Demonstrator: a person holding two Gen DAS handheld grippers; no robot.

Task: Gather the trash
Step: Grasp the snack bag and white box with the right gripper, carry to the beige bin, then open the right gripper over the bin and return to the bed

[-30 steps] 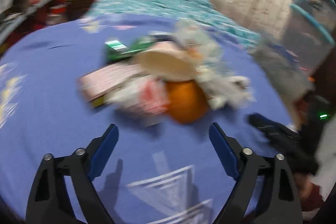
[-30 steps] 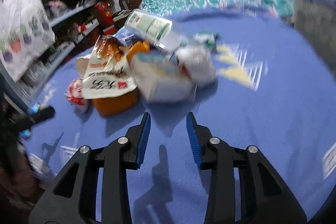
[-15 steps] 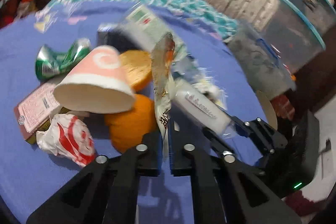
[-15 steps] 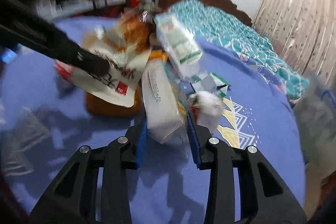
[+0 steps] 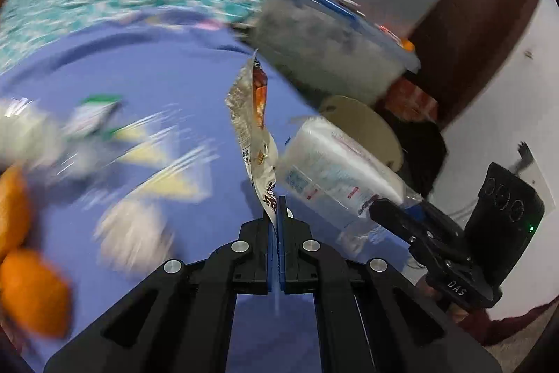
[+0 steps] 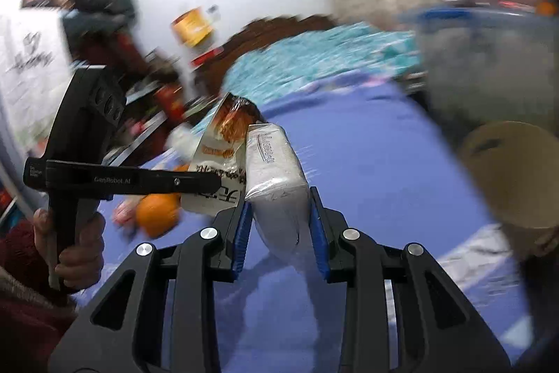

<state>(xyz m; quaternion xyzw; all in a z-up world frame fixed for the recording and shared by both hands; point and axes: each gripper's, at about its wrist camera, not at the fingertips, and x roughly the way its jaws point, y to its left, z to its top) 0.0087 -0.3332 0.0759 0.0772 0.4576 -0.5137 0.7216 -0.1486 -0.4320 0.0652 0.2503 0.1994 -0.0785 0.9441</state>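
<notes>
- "GenRobot.AI" — white letters along the black finger of the left gripper, seen from the right wrist.
- "DAS" — white letters on the black body of the right gripper, seen from the left wrist.
- Dark characters on the snack wrapper — too blurred to read.
- Blue lettering on the white tissue pack — not legible.

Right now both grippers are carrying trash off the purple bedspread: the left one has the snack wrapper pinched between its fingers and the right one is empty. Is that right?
Not quite. The right gripper is not empty: the right wrist view shows a white plastic-wrapped pack between its fingers, which are closing on it. The rest holds: the left gripper has the snack wrapper pinched, above the purple bedspread.
</notes>
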